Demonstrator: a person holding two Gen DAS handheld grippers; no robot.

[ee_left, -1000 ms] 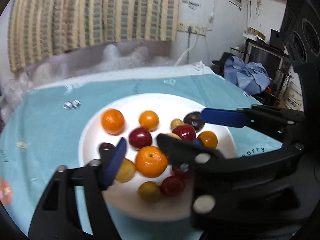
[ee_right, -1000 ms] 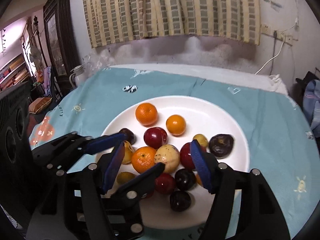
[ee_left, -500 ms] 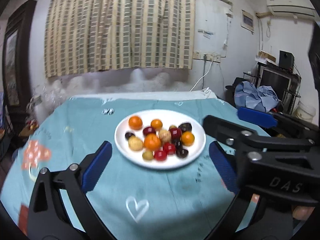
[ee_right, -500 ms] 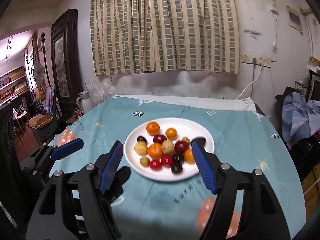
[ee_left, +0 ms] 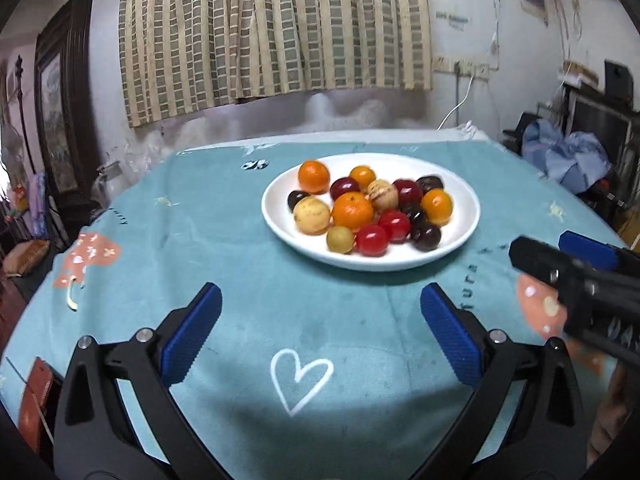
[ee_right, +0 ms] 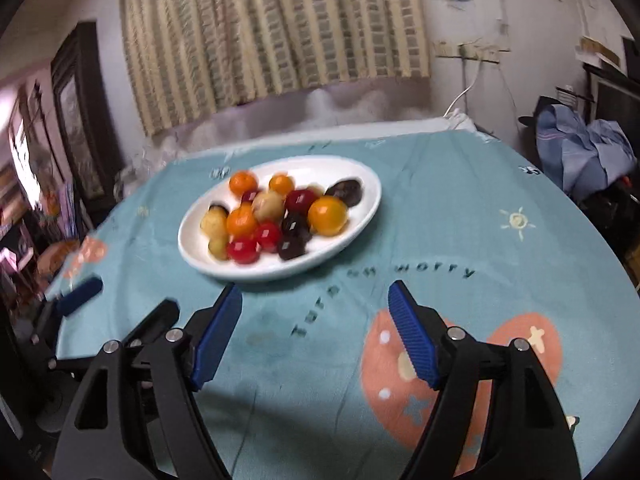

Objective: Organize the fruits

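While both of my tongs hang empty over the near part of the tabletop, the round white plate point(ee_left: 464, 240) heaped with small fruits sits well beyond them, toward the far middle of the teal printed tablecloth point(ee_left: 248, 312). My left tongs point(ee_left: 320, 338) have just been opening and now stand as wide as they go, with nothing but cloth and a white heart outline showing between the blue pads. My right tongs point(ee_right: 314, 334) have also just been opening, to a moderate gap, and hold nothing either. From the left tongs the plate lies straight ahead and slightly to the right; from the right tongs it lies ahead and to the left, so it sits between the two lines of reach, with neither hand clearly nearer as far as I can judge. On its near edge lie a glossy red round fruit point(ee_left: 372, 240), a small yellow-green fruit point(ee_left: 340, 239) and a dark purple plum point(ee_left: 426, 237); a large orange mandarin point(ee_left: 353, 209) sits in the middle. These fruits are round, so no long axis matters, only a forward reach over the near rim.
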